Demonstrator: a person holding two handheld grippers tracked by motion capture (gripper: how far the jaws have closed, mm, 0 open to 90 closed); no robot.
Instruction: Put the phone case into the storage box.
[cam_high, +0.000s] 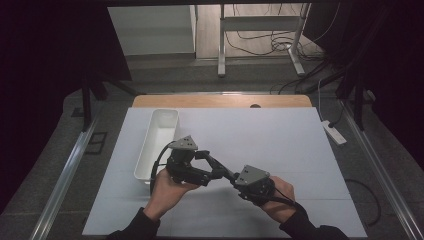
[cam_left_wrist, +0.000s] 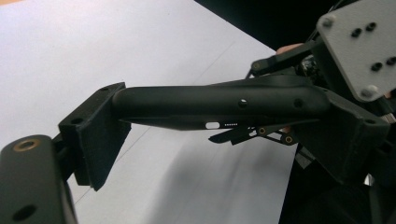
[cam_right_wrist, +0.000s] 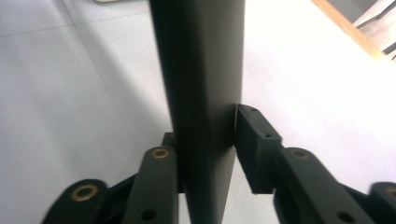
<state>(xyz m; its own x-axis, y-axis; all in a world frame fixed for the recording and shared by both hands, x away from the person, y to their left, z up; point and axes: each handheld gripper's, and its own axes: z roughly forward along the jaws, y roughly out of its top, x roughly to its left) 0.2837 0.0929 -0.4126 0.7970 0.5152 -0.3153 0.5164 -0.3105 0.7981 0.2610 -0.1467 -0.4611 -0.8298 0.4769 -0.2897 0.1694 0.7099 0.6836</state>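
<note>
Locate the black flat device above the white table sheet, near the front edge of the sheet and between your two hands. It hangs clear of the sheet, carried between the two tools. In the left gripper view its narrow edge faces the camera and shows one round hole, an oblong slot and a short row of small holes.

Check the right gripper. In the right gripper view the device rises as a dark slab straight up between the two black jaws. One jaw lies against its left face and the square pad of the other jaw bears on its right face. Read this tool as pinched on the device. Its grey three-cornered plate shows at the right of the left gripper view, just beyond the far end of the device.

Check the left gripper. In the left gripper view one of its pads sits flat against the near end of the device. The opposite jaw lies behind the right gripper and cannot be made out, so you cannot tell whether this tool is clamping the device or only touching it.

Note the long white tray. It stands on the sheet just beyond your left hand, apart from the device. Your right hand is low at the right.
</note>
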